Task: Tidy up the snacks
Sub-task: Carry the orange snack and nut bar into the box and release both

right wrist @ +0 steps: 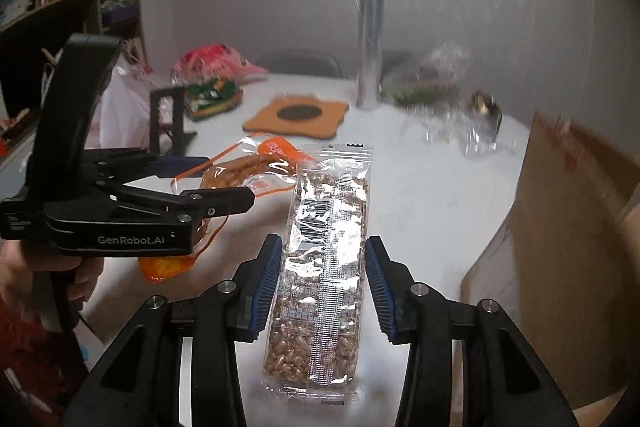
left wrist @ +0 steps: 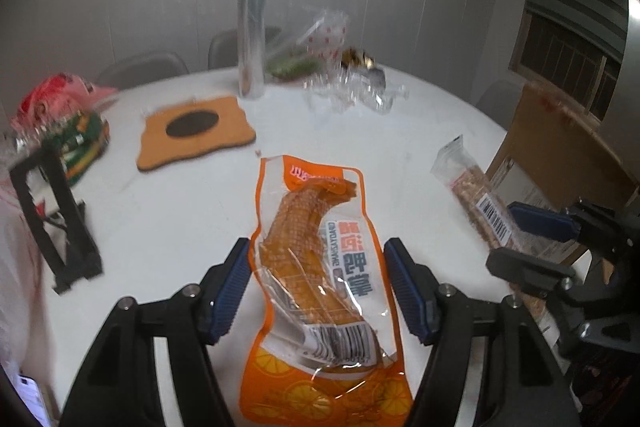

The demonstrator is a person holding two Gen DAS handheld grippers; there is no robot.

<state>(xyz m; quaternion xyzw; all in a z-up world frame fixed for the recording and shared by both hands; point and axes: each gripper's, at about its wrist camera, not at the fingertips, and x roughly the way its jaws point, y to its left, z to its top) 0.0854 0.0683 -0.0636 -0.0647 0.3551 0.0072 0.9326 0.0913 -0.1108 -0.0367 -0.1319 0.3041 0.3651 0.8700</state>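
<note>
An orange snack packet (left wrist: pixel 316 267) lies flat on the white round table (left wrist: pixel 172 211), between the fingers of my left gripper (left wrist: pixel 318 251), which is open around it. A clear packet of brown cereal bar (right wrist: pixel 326 259) lies flat between the fingers of my right gripper (right wrist: pixel 322 251), also open, pads close to its sides. In the left wrist view the cereal bar (left wrist: pixel 478 203) and the right gripper (left wrist: pixel 536 239) show at the right. In the right wrist view the left gripper (right wrist: pixel 208 183) and the orange packet (right wrist: pixel 244 171) show at the left.
A cardboard box (right wrist: pixel 576 239) stands at the table's right edge. At the back are an orange mat (left wrist: pixel 196 131), a tall shiny roll (left wrist: pixel 252 27), crumpled clear wrappers (left wrist: pixel 352 91), and bags of snacks (left wrist: pixel 68 115) beside a black stand (left wrist: pixel 56 219).
</note>
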